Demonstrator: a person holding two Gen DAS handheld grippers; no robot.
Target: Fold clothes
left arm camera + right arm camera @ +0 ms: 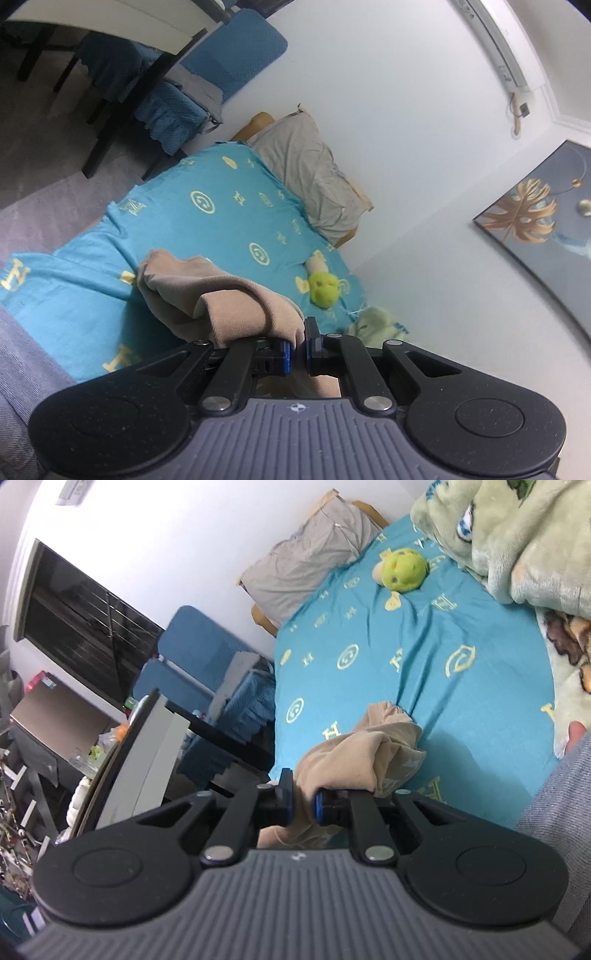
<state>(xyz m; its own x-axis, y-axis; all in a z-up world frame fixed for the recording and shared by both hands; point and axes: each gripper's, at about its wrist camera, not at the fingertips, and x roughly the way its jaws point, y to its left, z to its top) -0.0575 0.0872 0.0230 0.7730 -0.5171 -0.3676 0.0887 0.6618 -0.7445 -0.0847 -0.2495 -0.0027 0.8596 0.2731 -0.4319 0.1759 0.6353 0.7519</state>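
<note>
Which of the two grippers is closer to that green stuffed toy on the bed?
Hard to call, perhaps the left. The left gripper, shut on the beige garment, has the green plush toy just beyond its fingertips. The right gripper, gripping the same garment, sees it farther up the bed.

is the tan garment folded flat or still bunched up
Bunched up. The tan garment hangs in loose rumpled folds above the blue sheet, pinched by the left claw and right claw.
</note>
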